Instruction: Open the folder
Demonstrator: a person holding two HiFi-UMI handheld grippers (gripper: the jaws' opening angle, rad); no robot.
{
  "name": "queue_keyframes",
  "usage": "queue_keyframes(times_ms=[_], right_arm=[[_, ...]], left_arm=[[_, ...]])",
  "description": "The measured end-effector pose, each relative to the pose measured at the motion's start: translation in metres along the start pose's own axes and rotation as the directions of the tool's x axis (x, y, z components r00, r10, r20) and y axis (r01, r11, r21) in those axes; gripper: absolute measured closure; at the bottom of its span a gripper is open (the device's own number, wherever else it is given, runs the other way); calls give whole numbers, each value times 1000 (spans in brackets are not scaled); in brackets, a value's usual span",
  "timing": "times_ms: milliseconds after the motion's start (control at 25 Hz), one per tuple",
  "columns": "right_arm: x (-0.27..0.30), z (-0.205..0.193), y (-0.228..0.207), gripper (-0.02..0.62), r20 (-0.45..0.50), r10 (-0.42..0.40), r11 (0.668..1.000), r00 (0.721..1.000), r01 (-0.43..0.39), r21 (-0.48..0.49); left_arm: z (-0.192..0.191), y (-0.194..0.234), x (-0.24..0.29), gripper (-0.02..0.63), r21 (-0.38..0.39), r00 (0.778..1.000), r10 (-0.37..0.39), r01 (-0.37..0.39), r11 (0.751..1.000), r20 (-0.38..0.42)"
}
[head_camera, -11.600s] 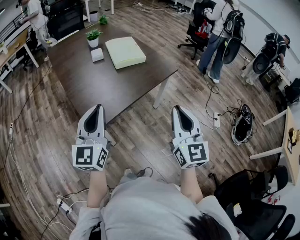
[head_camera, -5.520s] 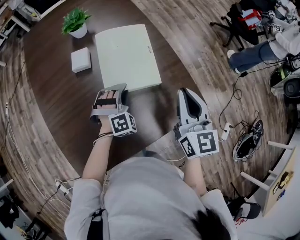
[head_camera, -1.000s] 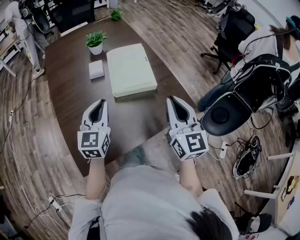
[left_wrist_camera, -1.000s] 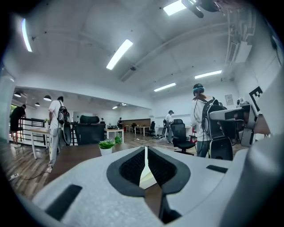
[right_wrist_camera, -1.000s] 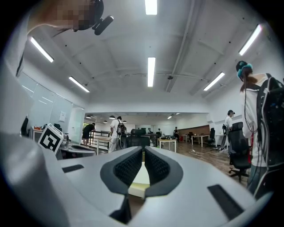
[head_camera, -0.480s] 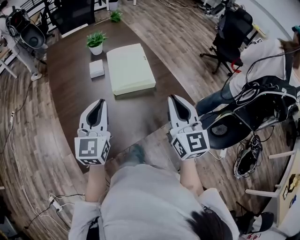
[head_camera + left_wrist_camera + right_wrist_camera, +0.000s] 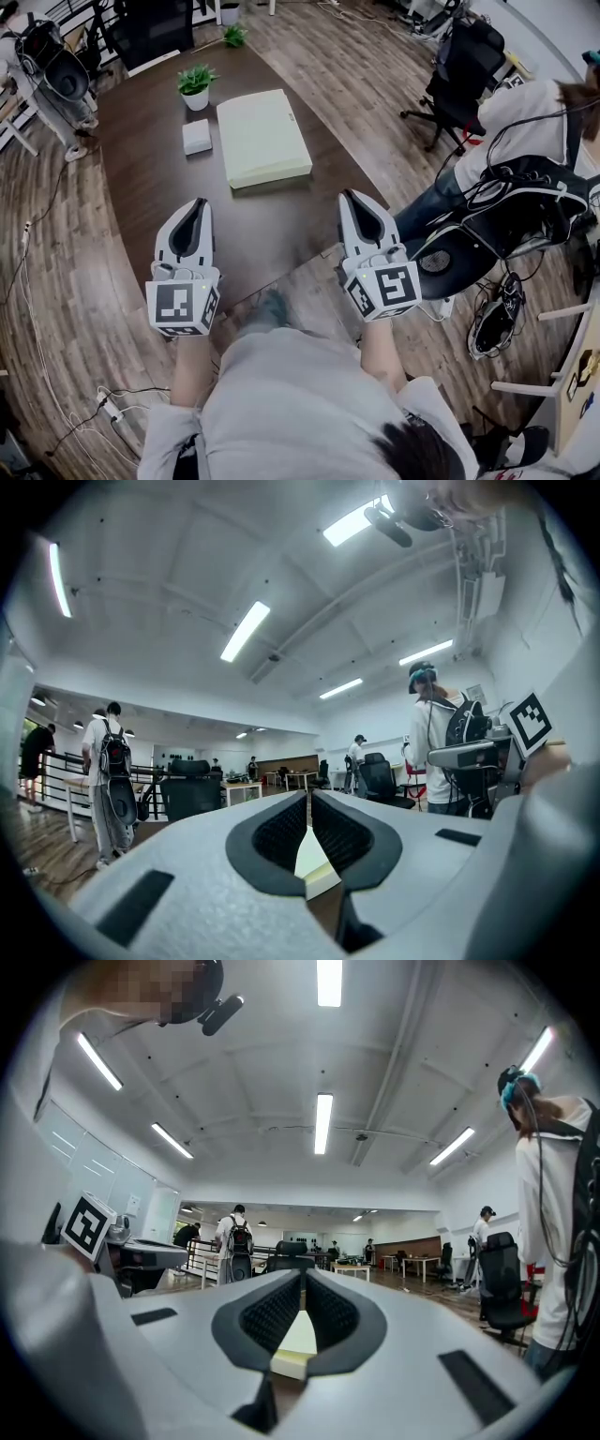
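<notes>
Folder (image 7: 264,138) lay closed, cover flat. Judged the task not begun: the reach, catching a cover edge and swinging it over were all left to do.

Nearest: the left gripper (image 7: 197,204) and right gripper (image 7: 353,197) were held side by side at the near edge of the dark surface (image 7: 159,178), both pointing toward 12 o'clock. The jaws of each were clenched tip to tip and grasped nothing. Each gripper view showed only a sliver of the pale folder through the slot behind the tips, lying well ahead.

Farther: the folder sat on the surface well apart from both jaws, roughly between their two lines. The left jaws were at its 7 o'clock, the right at its 5 o'clock. Its long side ran toward 12 o'clock, slightly skewed. Could not tell which edge opens.

Beyond: a small white box (image 7: 197,137) lay just beside the folder at its 9 o'clock, and a potted plant (image 7: 196,85) stood at its 11 o'clock.
</notes>
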State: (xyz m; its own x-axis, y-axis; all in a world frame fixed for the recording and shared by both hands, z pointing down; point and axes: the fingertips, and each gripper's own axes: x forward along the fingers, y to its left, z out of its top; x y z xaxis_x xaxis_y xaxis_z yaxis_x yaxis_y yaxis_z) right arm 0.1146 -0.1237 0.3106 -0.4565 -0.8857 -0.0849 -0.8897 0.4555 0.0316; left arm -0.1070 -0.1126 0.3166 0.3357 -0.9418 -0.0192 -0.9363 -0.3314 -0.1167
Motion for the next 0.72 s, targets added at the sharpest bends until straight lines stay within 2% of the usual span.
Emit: queue_keyframes(times_ms=[320,720], right_arm=[[-11,10,11,575,26,17,1000,1000,-17,-23],[-29,18,11,575,49,1,999,999,1,-34]], left_arm=[[9,3,-16,588,-11,999,23,-23,1000,26],[14,-5,-27,588,-14,999,23,-22,1000,44]])
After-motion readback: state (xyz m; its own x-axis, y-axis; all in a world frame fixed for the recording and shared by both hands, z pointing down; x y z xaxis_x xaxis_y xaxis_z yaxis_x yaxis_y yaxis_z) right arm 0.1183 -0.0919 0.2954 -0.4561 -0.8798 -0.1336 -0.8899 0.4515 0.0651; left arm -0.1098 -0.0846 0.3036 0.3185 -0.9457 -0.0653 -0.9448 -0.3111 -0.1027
